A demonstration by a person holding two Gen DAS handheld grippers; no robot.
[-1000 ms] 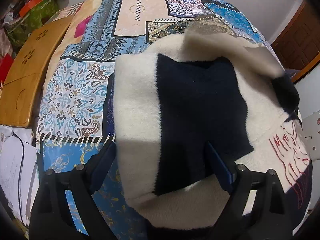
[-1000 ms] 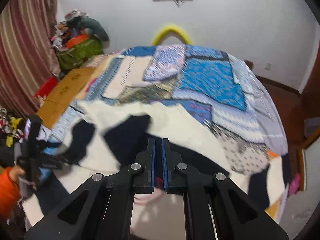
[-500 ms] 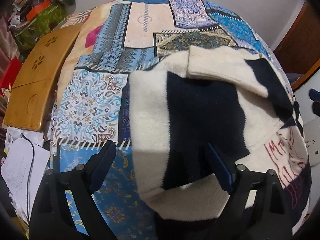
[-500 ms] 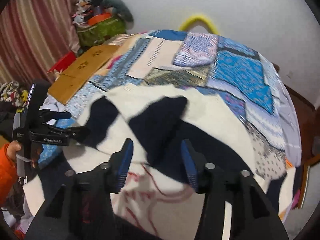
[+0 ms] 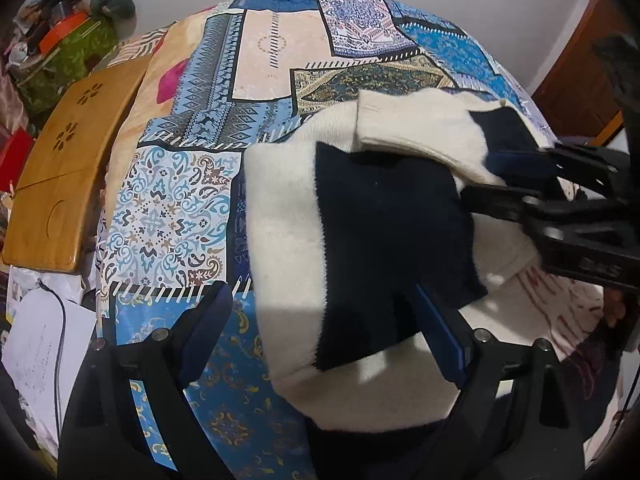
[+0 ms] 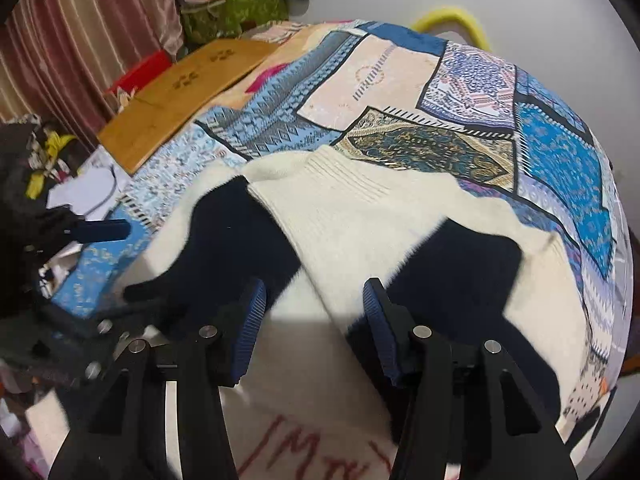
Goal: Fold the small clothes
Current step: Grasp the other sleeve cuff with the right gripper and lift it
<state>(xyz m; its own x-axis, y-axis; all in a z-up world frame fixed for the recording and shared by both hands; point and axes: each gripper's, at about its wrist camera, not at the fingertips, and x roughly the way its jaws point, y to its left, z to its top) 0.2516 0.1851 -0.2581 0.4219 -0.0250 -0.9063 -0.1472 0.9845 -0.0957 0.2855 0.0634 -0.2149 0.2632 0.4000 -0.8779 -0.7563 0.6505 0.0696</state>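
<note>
Fuzzy matt knit sweater (image 6: pixel 352 216), ribbed at its cream cuff; smooth printed cloth bedspread (image 5: pixel 180 200); glossy wooden board (image 5: pixel 68 172) at left; matt black plastic grippers, blue ridged pads (image 6: pixel 252 320)

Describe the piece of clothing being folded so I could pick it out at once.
Start at the bed's patchwork bedspread in blue and beige. On its near end lies a cream knit sweater, one sleeve folded across its body. Unlike the busy printed cover beneath, it is plain fuzzy knit with big navy blocks and red scrawled lettering near the bottom.
</note>
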